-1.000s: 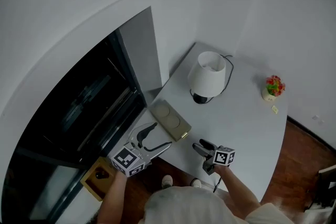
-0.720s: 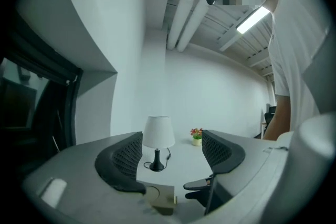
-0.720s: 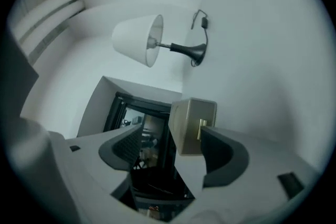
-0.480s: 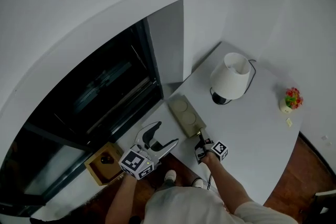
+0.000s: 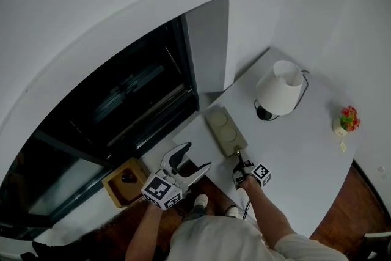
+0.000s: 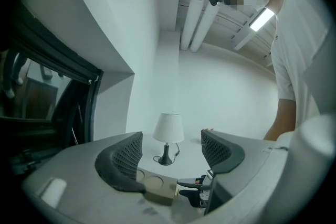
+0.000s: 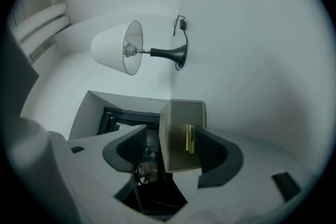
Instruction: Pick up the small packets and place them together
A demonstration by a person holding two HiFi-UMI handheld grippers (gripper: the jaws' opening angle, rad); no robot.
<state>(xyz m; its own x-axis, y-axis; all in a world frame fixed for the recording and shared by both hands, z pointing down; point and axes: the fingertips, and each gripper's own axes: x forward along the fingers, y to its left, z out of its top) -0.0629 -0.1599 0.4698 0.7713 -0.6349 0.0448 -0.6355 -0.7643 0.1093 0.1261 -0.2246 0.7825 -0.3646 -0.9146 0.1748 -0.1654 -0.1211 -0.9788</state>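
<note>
Grip belongs on the near end of the stiff, light-looking beige packet point(image 5: 223, 129), I judge; jaws of my right gripper point(image 7: 172, 136), just closing, straddle it unclamped; those of my left gripper point(image 6: 172, 152) stand apart, empty.

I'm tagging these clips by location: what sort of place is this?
Probably a corner of a home or small office room: a white table beside a large dark window, a table lamp and a small pot of flowers on it, wooden floor below.
</note>
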